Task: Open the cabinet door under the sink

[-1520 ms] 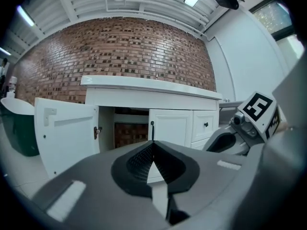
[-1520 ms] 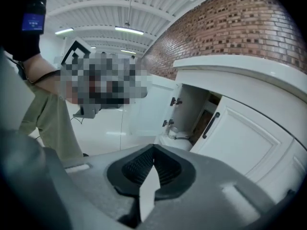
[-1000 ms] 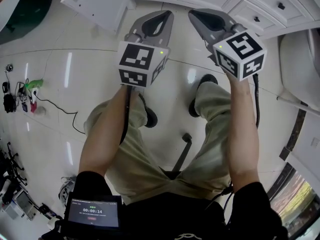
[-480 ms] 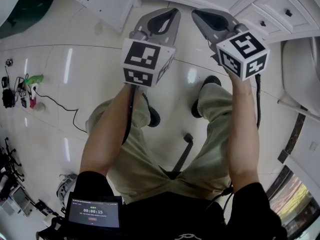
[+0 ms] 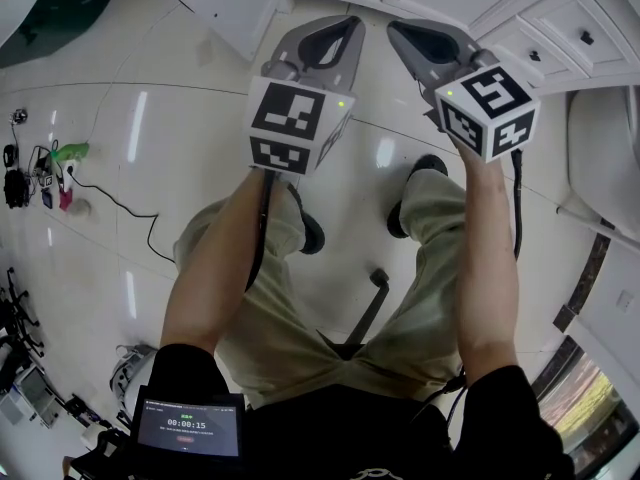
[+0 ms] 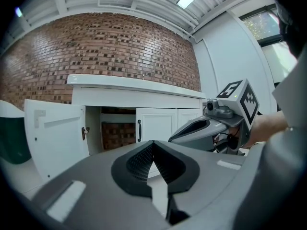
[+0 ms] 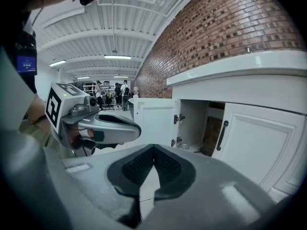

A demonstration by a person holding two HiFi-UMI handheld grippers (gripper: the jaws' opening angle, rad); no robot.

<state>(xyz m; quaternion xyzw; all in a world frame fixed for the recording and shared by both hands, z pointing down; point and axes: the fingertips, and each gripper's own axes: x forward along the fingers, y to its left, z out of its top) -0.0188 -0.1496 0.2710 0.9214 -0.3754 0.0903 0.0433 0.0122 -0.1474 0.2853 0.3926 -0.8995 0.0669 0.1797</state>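
The white cabinet under the counter has its left door [image 6: 56, 137] swung wide open, and a dark brick-backed space shows inside. The door beside it [image 6: 156, 123] is closed and has a black handle [image 6: 139, 130]. In the right gripper view the open door [image 7: 156, 121] stands left of the closed one [image 7: 261, 138]. My left gripper [image 5: 343, 26] and right gripper [image 5: 400, 33] hover side by side over the floor, short of the cabinet. Both are shut with nothing between the pads, and neither touches a door.
White drawers with black knobs [image 5: 560, 28] lie to the right of the cabinet. A white rounded fixture [image 5: 600, 148] stands at the right edge and a dark green bin [image 5: 50, 13] at the far left. Cables and small devices [image 5: 60, 183] lie on the glossy tile floor.
Both grippers have edged a little forward toward the cabinet, side by side. Their jaws stay shut and the open door has not moved.
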